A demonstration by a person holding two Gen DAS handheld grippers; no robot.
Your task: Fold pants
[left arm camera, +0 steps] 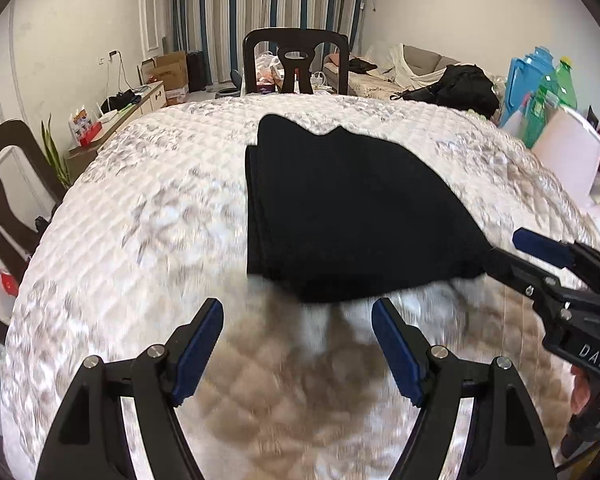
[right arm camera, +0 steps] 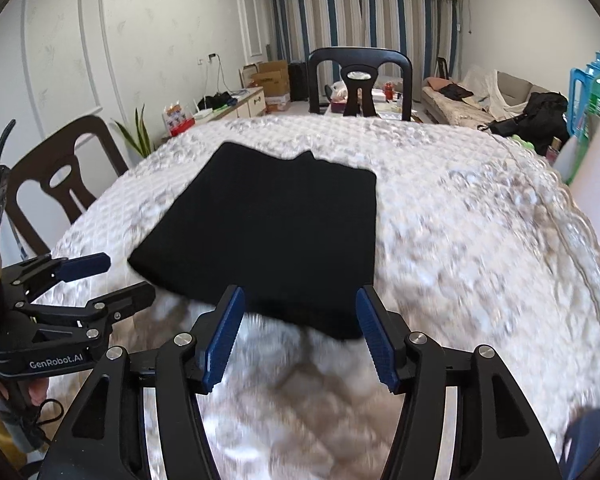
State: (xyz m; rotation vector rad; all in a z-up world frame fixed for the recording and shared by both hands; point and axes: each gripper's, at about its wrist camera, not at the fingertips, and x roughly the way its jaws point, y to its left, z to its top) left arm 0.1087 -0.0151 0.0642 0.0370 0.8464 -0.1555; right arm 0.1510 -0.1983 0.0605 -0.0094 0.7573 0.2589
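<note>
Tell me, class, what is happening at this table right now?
A person holds a gripper in each hand over a quilted table cover. Black pants lie on it, already folded into a compact stack. The left gripper and the right gripper are both open and hold nothing; their tips sit at the near edge of the pants. Whether another fold is coming cannot be told.

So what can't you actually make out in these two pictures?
- How many layers the black pants are folded into: too dark, both views.
- Quilted cover pattern near the left gripper and right gripper: motion-blurred.
- Bottles: cut by the left view's edge.
</note>
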